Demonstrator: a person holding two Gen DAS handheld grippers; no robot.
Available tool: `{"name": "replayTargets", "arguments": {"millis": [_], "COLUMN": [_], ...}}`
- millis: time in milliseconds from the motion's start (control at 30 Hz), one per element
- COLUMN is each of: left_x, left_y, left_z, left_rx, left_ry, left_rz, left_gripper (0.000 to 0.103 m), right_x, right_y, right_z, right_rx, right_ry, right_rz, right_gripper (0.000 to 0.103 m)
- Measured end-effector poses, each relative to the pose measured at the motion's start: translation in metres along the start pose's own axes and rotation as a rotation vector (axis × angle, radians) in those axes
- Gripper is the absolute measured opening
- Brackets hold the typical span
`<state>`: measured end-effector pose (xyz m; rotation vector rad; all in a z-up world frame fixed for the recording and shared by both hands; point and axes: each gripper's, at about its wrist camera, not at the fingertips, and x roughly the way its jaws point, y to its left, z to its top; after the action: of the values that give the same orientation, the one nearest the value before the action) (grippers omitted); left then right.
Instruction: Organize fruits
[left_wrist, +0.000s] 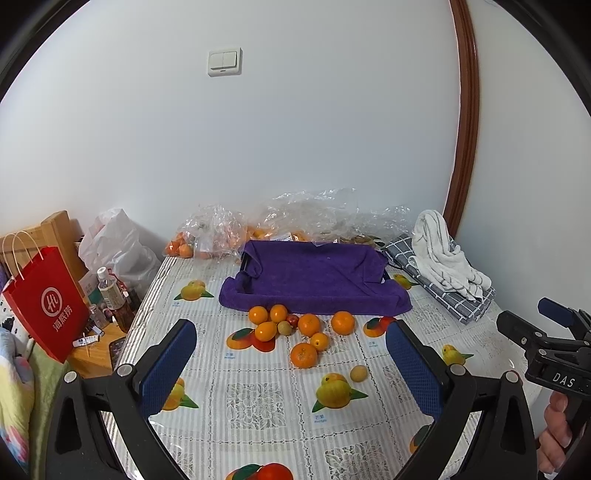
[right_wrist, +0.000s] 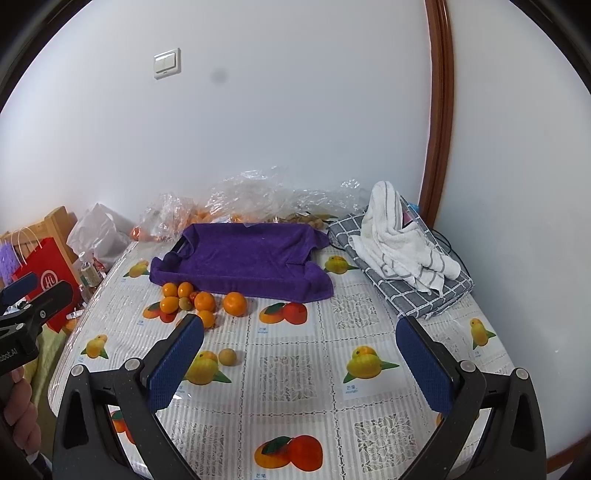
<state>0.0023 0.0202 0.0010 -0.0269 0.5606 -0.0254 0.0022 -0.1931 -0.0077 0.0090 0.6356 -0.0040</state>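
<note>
Several oranges (left_wrist: 308, 324) (right_wrist: 235, 303) lie in a loose cluster on the fruit-print tablecloth, just in front of a tray draped in a purple towel (left_wrist: 314, 277) (right_wrist: 243, 262). A small red fruit (left_wrist: 293, 320) and a small greenish one (left_wrist: 284, 328) sit among them. One tan round fruit (left_wrist: 358, 373) (right_wrist: 227, 357) lies apart, nearer to me. My left gripper (left_wrist: 291, 326) hovers open above the table, short of the cluster, holding nothing. My right gripper (right_wrist: 298, 322) is open too, right of the fruits, over bare cloth.
Clear plastic bags with more oranges (left_wrist: 210, 236) line the wall behind the tray. A white striped towel (left_wrist: 443, 254) lies on a grey checked cloth (left_wrist: 458, 302) at the right. Off the table's left edge stand a red paper bag (left_wrist: 44, 302) and bottles (left_wrist: 110, 291).
</note>
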Motion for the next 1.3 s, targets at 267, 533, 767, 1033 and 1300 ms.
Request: {"name": "replayTargets", "arguments": {"millis": [267,533,767,1033,1300], "left_x": [-0.001,0.000,-0.001,0.000,0.002], "left_y": [0.001,0.005,0.005,0.003,0.010], "left_z": [-0.008,-0.007,-0.006,-0.006,-0.009], "left_rx": [-0.002,-0.005,-0.008,-0.009,-0.030], "left_ry": [-0.002,-0.006,-0.008,-0.008,0.007], "left_rz": [-0.003,-0.002,-0.008,-0.007,-0.008], "left_gripper": [0.103,0.103,0.103,0.103,0.103], "right_x": [-0.002,-0.001,-0.003,-0.003,0.000], "right_y": [0.005,0.004,0.004,0.004,0.005], "right_z": [-0.001,0.000,0.001,0.001,-0.001], "right_rx": [-0.016,-0.014,-0.010,-0.015,-0.018], "right_ry": [-0.007,-0.006,-0.012,-0.011,-0.003], "right_rz": [-0.002,0.001,0.005,0.003,0.001], "right_gripper": [0.102,0.102,0.102,0.102,0.102]}}
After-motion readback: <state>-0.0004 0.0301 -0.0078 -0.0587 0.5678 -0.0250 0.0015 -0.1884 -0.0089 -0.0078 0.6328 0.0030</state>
